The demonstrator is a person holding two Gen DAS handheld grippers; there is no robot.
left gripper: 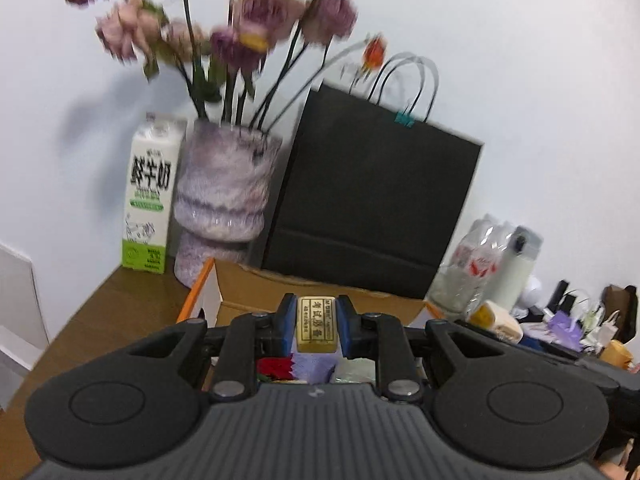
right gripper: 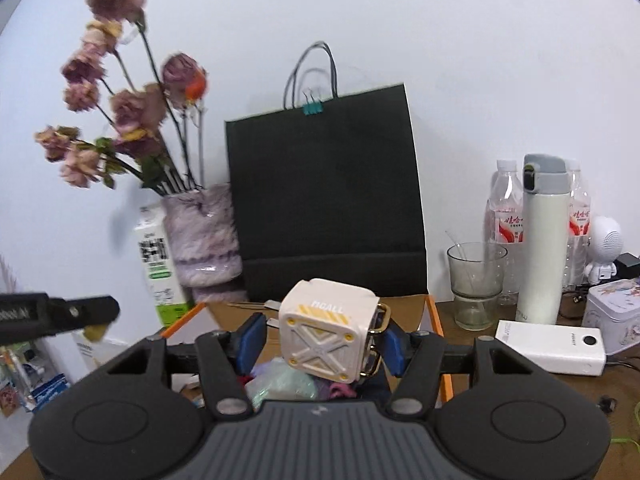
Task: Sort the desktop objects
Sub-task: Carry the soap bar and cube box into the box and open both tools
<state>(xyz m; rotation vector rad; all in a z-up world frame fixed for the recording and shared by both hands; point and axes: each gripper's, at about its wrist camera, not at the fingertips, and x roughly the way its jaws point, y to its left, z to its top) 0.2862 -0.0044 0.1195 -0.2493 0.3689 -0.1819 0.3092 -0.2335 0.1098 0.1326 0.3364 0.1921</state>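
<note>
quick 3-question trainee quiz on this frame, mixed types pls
1. True or false: the left gripper is shut on a small gold rectangular eraser.
2. What does the right gripper carry? A) clear glass cup B) white cube-shaped charger with yellow studs C) milk carton
3. Fill in: a teal binder clip sits on top of the tall black paper ____.

Key: 1 true; 2 B, the charger; 3 bag.

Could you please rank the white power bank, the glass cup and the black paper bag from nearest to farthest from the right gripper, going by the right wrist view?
From the right gripper:
1. White power bank, on the table to its right.
2. Glass cup, farther back on the right.
3. Black paper bag, standing against the wall, straight ahead.
</note>
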